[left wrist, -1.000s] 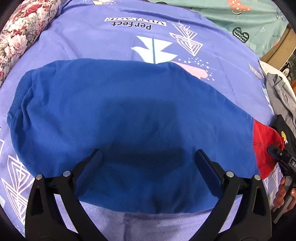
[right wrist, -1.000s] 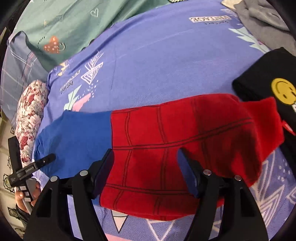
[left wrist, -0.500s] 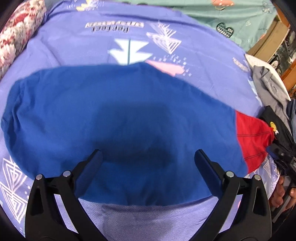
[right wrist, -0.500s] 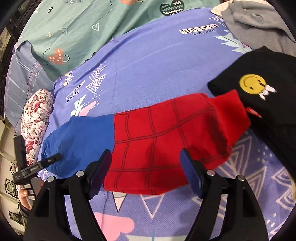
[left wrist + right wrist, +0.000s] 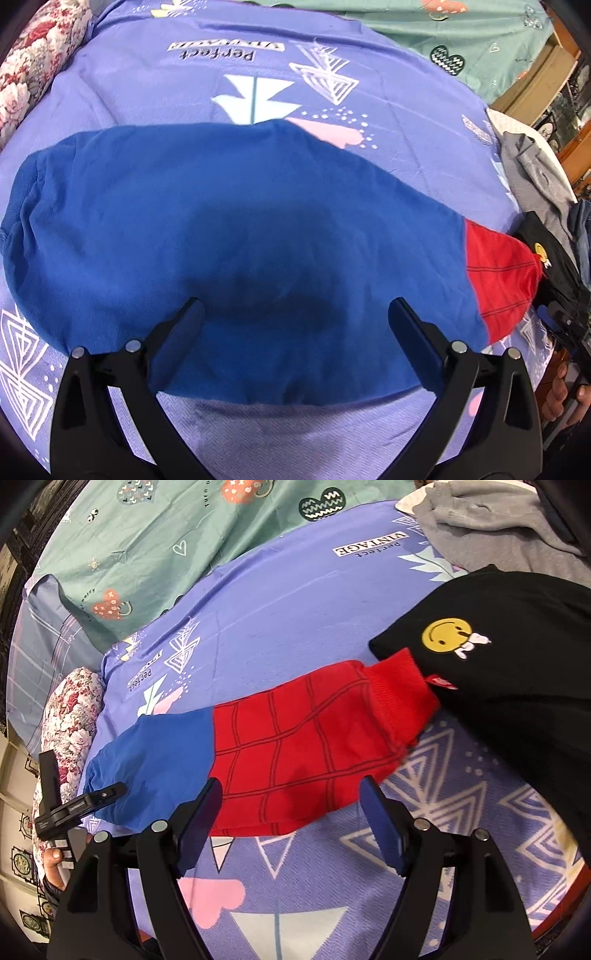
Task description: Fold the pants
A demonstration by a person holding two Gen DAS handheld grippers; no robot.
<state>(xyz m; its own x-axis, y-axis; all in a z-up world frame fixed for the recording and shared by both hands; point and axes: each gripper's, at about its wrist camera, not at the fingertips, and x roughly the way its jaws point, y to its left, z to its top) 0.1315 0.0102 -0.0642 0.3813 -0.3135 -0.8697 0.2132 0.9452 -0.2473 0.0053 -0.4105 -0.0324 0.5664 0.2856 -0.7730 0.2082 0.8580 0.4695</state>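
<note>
The pants (image 5: 229,236) lie flat across the purple bedsheet (image 5: 258,51), blue at the waist end on the left and red with black grid lines at the leg end (image 5: 303,738) on the right. My left gripper (image 5: 295,306) is open and empty, hovering over the blue part near its front edge. My right gripper (image 5: 291,786) is open and empty, just above the front edge of the red leg. The red cuff (image 5: 399,686) touches a black garment. The left gripper also shows in the right wrist view (image 5: 77,805).
A black garment with a yellow smiley (image 5: 498,672) lies right of the cuff. A grey garment (image 5: 491,528) sits behind it. A floral pillow (image 5: 29,70) is at the far left. A green sheet (image 5: 147,535) covers the back.
My right gripper has pulled back and up, so the red leg looks smaller and the sheet in front shows. My left gripper has shifted slightly. The pants have stayed flat.
</note>
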